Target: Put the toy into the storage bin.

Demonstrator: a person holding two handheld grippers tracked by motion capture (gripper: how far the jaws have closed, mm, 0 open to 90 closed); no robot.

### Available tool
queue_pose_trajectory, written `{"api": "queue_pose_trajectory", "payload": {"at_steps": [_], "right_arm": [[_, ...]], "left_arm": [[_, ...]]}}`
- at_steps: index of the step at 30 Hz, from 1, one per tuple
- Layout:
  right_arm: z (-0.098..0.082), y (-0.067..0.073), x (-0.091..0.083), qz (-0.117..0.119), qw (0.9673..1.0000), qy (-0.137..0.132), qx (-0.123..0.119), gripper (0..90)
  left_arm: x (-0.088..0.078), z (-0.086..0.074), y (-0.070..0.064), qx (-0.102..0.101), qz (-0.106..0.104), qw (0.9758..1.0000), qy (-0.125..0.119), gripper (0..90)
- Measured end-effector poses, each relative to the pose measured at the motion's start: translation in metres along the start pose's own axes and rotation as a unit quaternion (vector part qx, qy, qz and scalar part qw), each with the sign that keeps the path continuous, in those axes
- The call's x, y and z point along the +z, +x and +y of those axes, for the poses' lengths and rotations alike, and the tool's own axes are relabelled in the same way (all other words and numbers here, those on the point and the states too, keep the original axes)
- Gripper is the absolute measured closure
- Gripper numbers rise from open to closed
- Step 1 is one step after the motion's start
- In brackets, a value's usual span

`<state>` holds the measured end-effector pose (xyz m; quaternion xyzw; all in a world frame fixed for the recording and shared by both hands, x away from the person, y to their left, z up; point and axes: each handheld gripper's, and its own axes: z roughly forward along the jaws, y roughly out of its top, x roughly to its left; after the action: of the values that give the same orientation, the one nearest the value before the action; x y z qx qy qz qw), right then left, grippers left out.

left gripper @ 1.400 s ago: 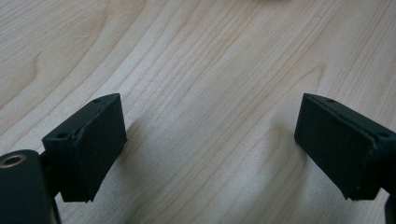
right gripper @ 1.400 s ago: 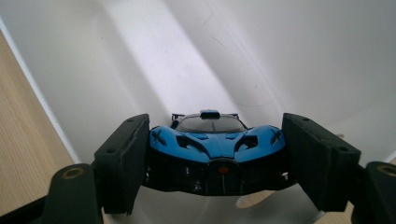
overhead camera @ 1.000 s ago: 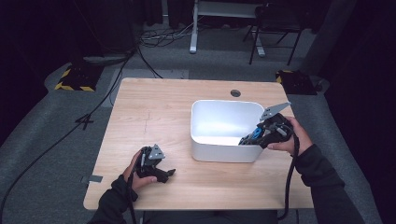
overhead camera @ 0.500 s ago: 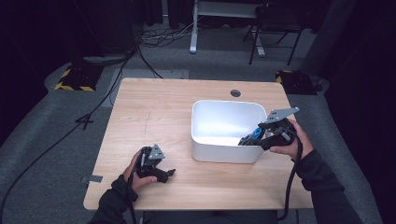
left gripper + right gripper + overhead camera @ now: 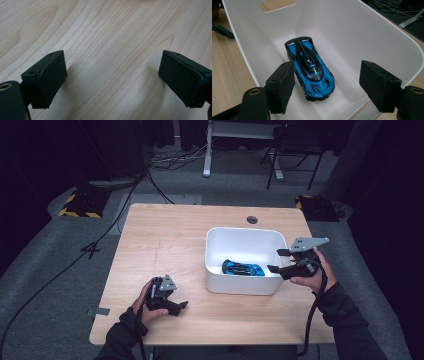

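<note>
Car [image 5: 310, 67] lay on the bin [image 5: 215, 270] floor, unheld | its long axis ran straight away from your right gripper [image 5: 329, 85] | jaws just narrowed, part-open above it | left gripper [image 5: 112, 82] far, open, empty.

Table [image 5: 165, 235] evenly lit from above, surroundings dark; soft shadows under claws; close views sharp, no glare.

A studio or lab for recording; dark drapes all round, grey carpet, a lone wooden table [image 5: 165, 240]; cables [image 5: 170, 157] at twelve o'clock; hazard-striped floor plate [image 5: 80, 205] at ten o'clock.
</note>
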<state>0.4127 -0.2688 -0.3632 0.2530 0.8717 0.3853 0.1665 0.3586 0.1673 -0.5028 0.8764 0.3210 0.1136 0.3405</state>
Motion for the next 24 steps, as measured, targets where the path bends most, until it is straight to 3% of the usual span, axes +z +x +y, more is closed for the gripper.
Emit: {"api": "queue_pose_trajectory", "payload": {"at_steps": [8, 13, 24], "right_arm": [[0.0012, 0.0014, 0.0000, -0.019, 0.9997, -0.009, -0.015, 26.4], [0.0024, 0.0042, -0.0011, -0.036, 0.9992, -0.008, -0.012, 24.6], [0.0031, 0.0058, -0.0067, -0.057, 0.9978, -0.031, -0.007, 22.2]], "left_arm": [[0.0000, 0.0000, 0.0000, 0.000, 0.000, 1.0000, 0.000, 8.3], [0.0000, 0.0000, -0.0001, 0.000, 0.000, 1.0000, 0.000, 8.3], [0.0000, 0.0000, -0.0001, 0.000, 0.000, 1.0000, 0.000, 8.3]]}}
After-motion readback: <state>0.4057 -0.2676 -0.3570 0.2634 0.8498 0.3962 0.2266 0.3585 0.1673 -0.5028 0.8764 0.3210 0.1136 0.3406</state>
